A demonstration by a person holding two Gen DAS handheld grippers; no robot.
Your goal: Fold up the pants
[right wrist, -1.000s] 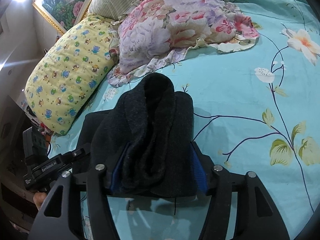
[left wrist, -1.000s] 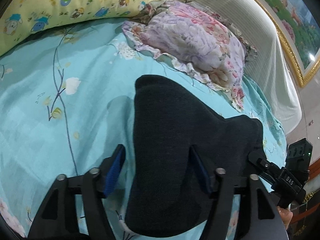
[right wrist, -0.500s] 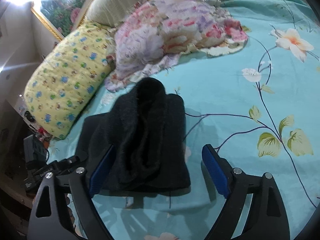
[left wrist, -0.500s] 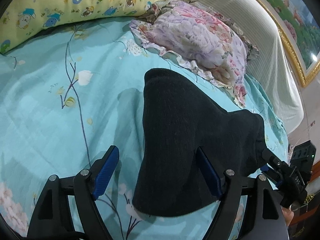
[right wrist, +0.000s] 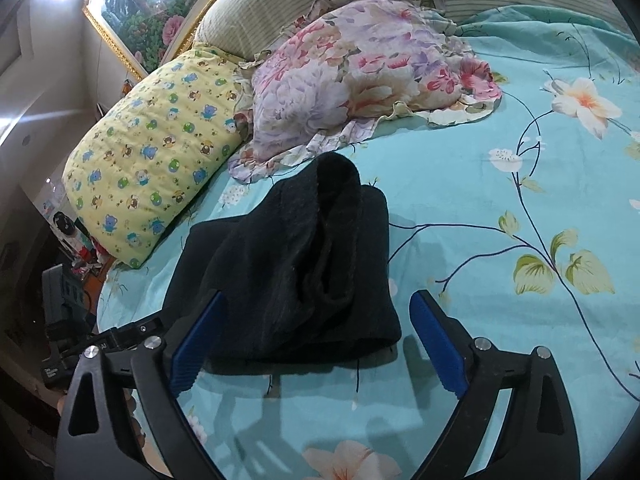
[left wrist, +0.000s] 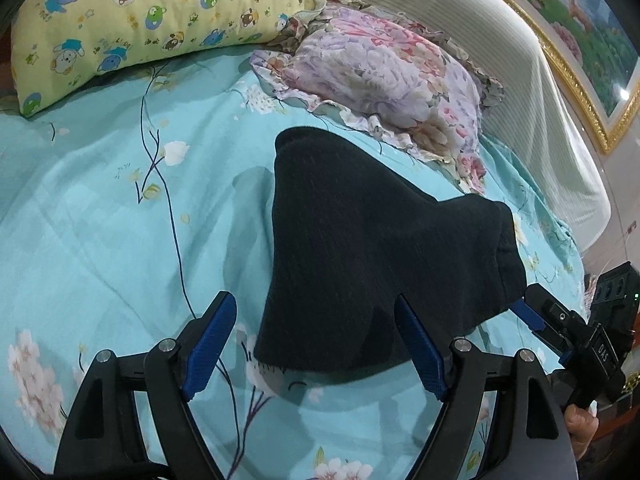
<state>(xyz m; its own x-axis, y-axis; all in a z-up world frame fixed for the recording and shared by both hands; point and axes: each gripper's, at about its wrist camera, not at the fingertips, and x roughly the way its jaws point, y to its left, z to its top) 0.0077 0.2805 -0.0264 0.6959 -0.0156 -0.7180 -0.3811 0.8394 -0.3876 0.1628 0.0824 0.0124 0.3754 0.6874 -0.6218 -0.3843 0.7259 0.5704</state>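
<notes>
The dark pants lie folded in a compact bundle on the turquoise flowered bedsheet. In the right wrist view the pants show their thick folded layers. My left gripper is open, its blue pads on either side of the bundle's near edge and a little behind it. My right gripper is open too, pulled back from the bundle's near edge, holding nothing. The right gripper also shows at the far right of the left wrist view.
A flowered pillow and a yellow cartoon-print pillow lie at the head of the bed, past the pants. A striped headboard and a framed picture stand behind. The bed's edge is at the left of the right wrist view.
Both grippers have opened and let go of the pants, then drawn back. The bundle now rests on the sheet by itself.
</notes>
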